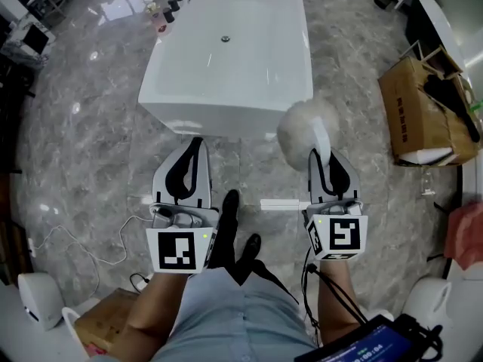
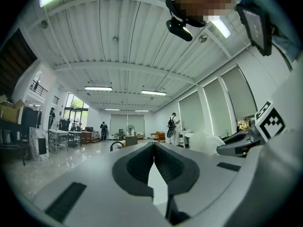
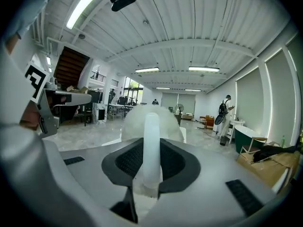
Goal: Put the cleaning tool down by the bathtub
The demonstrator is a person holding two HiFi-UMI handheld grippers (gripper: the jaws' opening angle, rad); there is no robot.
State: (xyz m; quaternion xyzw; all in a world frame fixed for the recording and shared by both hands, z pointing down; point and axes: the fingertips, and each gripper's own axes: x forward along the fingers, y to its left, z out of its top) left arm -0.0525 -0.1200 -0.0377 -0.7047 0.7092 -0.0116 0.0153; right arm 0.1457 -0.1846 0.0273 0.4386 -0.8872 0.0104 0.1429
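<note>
A white bathtub (image 1: 226, 51) stands on the marble floor ahead of me. The cleaning tool is a fluffy white brush head (image 1: 302, 123) on a white handle (image 3: 151, 136). My right gripper (image 1: 322, 153) is shut on that handle, and the head sticks out past the jaws near the tub's front right corner. The handle's rear end (image 1: 279, 204) pokes out to the left behind the jaws. In the right gripper view the head (image 3: 130, 124) fills the space beyond the gripper (image 3: 151, 148). My left gripper (image 1: 198, 143) is shut and holds nothing, just short of the tub's front wall; its tips (image 2: 154, 144) meet.
An open cardboard box (image 1: 423, 111) stands at the right. Bottles (image 1: 162, 10) sit by the tub's far left corner. White cables (image 1: 83, 240) trail over the floor at the left, near a white device (image 1: 38, 300) and a small box (image 1: 106, 319). My shoes (image 1: 230, 206) are between the grippers.
</note>
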